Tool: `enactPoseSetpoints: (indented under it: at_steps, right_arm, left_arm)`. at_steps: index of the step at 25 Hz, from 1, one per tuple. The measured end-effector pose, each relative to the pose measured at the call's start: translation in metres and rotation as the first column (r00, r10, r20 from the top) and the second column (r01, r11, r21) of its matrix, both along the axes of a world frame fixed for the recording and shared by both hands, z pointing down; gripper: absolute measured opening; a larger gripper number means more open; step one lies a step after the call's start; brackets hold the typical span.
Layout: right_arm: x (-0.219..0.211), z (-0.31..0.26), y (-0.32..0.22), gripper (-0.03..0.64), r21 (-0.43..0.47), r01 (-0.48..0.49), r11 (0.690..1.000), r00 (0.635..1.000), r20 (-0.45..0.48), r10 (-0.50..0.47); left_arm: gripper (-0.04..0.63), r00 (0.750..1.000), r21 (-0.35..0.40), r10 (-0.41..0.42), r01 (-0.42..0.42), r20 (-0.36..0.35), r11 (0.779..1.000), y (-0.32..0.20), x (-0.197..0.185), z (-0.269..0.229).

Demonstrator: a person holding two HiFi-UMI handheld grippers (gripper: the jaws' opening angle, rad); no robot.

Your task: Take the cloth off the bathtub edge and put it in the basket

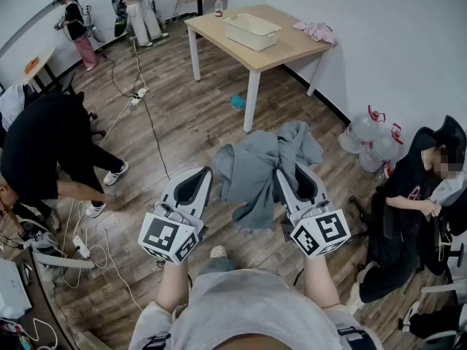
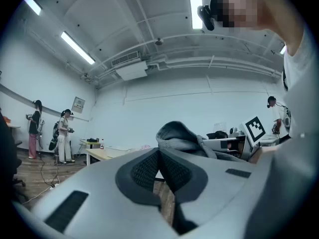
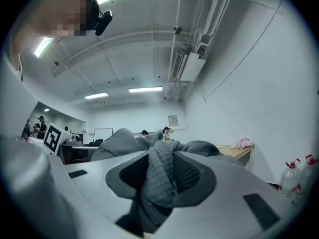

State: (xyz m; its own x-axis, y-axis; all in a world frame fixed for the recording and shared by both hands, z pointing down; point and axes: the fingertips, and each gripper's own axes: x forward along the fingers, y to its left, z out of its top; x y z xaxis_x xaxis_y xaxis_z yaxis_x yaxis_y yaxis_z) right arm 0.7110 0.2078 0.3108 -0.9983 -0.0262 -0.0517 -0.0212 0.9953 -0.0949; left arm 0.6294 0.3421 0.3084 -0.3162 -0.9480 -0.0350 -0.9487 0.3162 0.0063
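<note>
A grey cloth (image 1: 252,173) hangs in the air over the wooden floor, bunched up and drooping. My right gripper (image 1: 287,172) is shut on it; in the right gripper view a fold of the cloth (image 3: 159,176) is pinched between the dark pads of that gripper (image 3: 162,156). My left gripper (image 1: 203,175) is level beside the cloth's left edge, with its jaws closed together and nothing between them (image 2: 158,151). The cloth (image 2: 177,136) shows just beyond its tips. A white basket (image 1: 252,31) stands on the wooden table (image 1: 219,29) at the far end. No bathtub is in view.
A pink cloth (image 1: 315,29) lies on the table's far right corner. Water bottles (image 1: 372,141) stand by the right wall near a seated person (image 1: 408,195). A crouching person in black (image 1: 44,152) and floor cables (image 1: 142,93) are at the left. Two people stand far back (image 1: 80,28).
</note>
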Motion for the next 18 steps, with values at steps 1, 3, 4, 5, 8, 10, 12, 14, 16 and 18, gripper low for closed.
enactPoseSetpoints:
  at_steps: [1,3,4,5,8,10,12,14,16,18]
  right_arm:
    - [-0.001,0.000,-0.001,0.138,-0.002,-0.002,1.000,1.000,0.001,0.002]
    - [-0.004,0.000,-0.002,0.138,-0.005,-0.005,1.000,1.000,0.005,0.005]
    - [-0.006,0.000,-0.003,0.138,-0.007,-0.007,1.000,1.000,0.006,0.008]
    - [-0.007,0.001,-0.004,0.138,-0.008,-0.011,1.000,1.000,0.007,0.011]
    - [-0.013,0.000,-0.006,0.138,0.001,-0.019,1.000,1.000,0.007,0.019]
    - [-0.021,0.000,-0.007,0.138,0.006,-0.024,1.000,1.000,0.007,0.024]
    - [-0.030,-0.001,-0.010,0.138,0.006,-0.031,1.000,1.000,0.007,0.031]
    - [-0.041,0.000,-0.010,0.138,0.006,-0.038,0.999,0.999,0.007,0.038]
    - [-0.051,0.003,-0.009,0.138,0.008,-0.048,0.999,0.999,0.007,0.048]
    - [-0.062,0.005,-0.007,0.138,0.010,-0.058,0.998,0.998,0.008,0.058]
  left_arm:
    - [0.000,1.000,0.000,0.002,-0.002,-0.002,1.000,-0.001,-0.002,0.000]
    - [0.000,1.000,0.003,0.005,-0.005,-0.007,1.000,-0.003,-0.007,0.001]
    - [0.000,1.000,0.006,0.007,-0.007,-0.008,1.000,-0.005,-0.009,0.001]
    - [0.000,1.000,0.007,0.010,-0.010,-0.008,1.000,-0.006,-0.011,0.001]
    - [0.000,1.000,0.003,0.023,-0.023,-0.003,1.000,-0.011,-0.018,0.002]
    - [0.000,1.000,0.002,0.029,-0.029,-0.006,1.000,-0.014,-0.026,0.002]
    - [0.000,0.999,0.003,0.032,-0.032,-0.010,0.999,-0.016,-0.036,0.002]
    - [0.000,0.999,0.002,0.036,-0.036,-0.008,0.999,-0.016,-0.048,0.003]
    - [0.000,0.999,0.002,0.043,-0.043,-0.007,0.999,-0.015,-0.060,0.005]
    - [0.000,0.999,0.001,0.050,-0.050,-0.008,0.999,-0.015,-0.072,0.007]
